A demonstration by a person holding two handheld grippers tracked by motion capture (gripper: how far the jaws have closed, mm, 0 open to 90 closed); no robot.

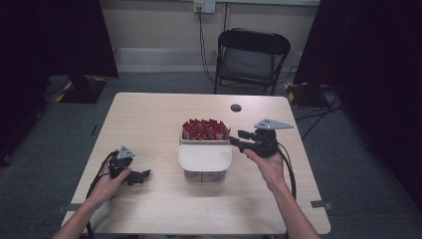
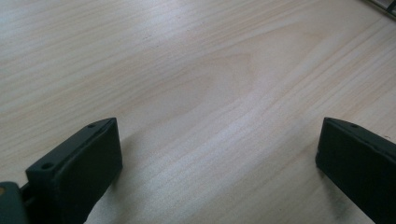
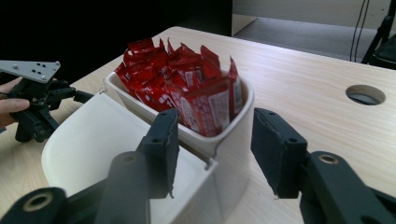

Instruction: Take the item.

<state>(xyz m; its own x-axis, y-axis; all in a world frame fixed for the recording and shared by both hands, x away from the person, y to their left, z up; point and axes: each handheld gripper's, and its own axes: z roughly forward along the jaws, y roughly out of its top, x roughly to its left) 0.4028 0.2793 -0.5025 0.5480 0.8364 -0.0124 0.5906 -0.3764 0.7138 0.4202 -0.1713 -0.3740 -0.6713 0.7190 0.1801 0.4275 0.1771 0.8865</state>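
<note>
Standing on grey carpet in a dim room: pale wood counter, with a black folding chair at twelve o'clock beyond it, dark curtains hanging at either side, and a round cable hole near the far edge. Sitting at the counter's centre: white two-part container, rear compartment packed with upright red sachets, front compartment lying pale and shallow. Approaching from three o'clock: right tongs, jaws partly apart and straddling the container's wall by the sachets, pads not yet pressing. Judging the step as a grasp on that wall: keeping the jaws level, seating them deep over the rim, closing gently to avoid tipping the sachets. Resting at eight o'clock: left tongs, jaws wide apart over bare wood, holding nothing.
</note>
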